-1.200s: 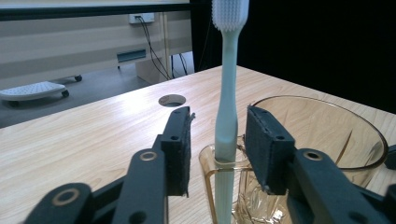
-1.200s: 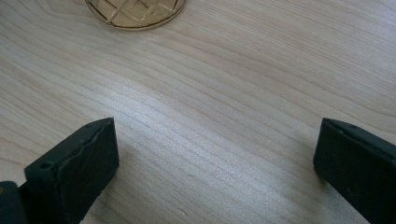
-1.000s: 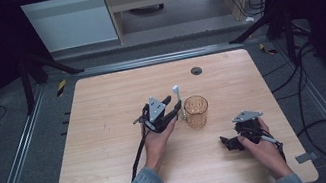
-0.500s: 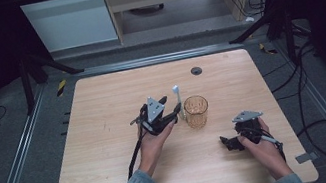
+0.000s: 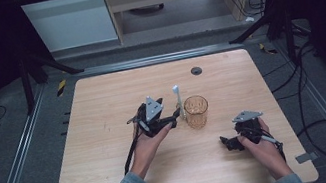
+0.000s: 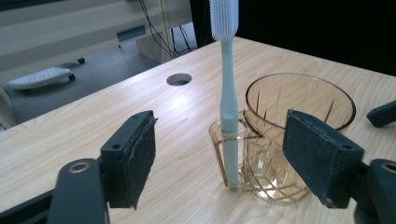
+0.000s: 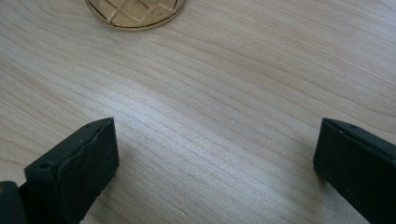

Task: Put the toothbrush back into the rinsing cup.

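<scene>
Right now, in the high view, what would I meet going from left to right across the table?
Left gripper with its jaws open → pale toothbrush standing upright → amber glass cup → right gripper held just over the wooden table.

Your left gripper (image 5: 174, 118) sits mid-table, your left hand (image 5: 147, 142) under it, forearm rising from the bottom edge and angled up and to the right. Its jaws have just been opening and now stand wide apart, pads (image 6: 135, 161) pressing on nothing. Your right gripper (image 5: 226, 142) rests low at the right side, held by your right hand (image 5: 259, 141), pointing left. Its jaws gape wide too, pads (image 7: 79, 170) clear of any contact.
</scene>
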`<state>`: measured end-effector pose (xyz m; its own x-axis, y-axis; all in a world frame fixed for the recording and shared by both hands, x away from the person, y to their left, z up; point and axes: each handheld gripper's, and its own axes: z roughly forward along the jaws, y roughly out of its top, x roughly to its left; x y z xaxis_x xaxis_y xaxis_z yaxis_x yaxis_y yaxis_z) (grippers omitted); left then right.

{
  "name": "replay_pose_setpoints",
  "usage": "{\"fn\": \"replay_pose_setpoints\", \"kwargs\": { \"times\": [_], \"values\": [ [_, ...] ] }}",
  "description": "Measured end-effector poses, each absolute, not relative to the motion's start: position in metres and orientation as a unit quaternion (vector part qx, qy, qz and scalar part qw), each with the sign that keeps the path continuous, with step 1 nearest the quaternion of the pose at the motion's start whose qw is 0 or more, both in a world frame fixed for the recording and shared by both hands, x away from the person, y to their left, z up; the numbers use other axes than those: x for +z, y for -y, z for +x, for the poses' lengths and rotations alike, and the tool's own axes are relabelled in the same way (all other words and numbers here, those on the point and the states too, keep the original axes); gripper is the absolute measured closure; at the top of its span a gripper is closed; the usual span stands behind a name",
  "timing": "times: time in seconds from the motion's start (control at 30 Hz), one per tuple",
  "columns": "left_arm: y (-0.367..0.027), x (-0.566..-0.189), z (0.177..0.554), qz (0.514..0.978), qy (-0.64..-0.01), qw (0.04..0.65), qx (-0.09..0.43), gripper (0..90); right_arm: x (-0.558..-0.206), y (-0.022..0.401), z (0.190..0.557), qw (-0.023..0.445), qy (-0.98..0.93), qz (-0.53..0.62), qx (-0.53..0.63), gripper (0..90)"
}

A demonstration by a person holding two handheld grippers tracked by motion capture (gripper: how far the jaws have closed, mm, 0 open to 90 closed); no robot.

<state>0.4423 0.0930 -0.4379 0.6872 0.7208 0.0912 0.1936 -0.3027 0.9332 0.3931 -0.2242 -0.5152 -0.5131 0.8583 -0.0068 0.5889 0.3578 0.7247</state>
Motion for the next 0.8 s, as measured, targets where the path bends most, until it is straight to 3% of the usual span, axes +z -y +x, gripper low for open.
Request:
{"fn": "replay_pose_setpoints", "kwargs": {
  "times": [0.5,0.8],
  "values": [
    [-0.111,-0.431,0.44,0.791,-0.31,0.473,0.233,11.8,-0.515,0.224,0.393,0.198,-0.8,0.453,0.34,0.4],
    [-0.139,-0.428,0.445,0.801,-0.357,0.426,0.221,10.4,-0.515,0.224,0.393,0.198,-0.8,0.453,0.341,0.4]
  ]
}}
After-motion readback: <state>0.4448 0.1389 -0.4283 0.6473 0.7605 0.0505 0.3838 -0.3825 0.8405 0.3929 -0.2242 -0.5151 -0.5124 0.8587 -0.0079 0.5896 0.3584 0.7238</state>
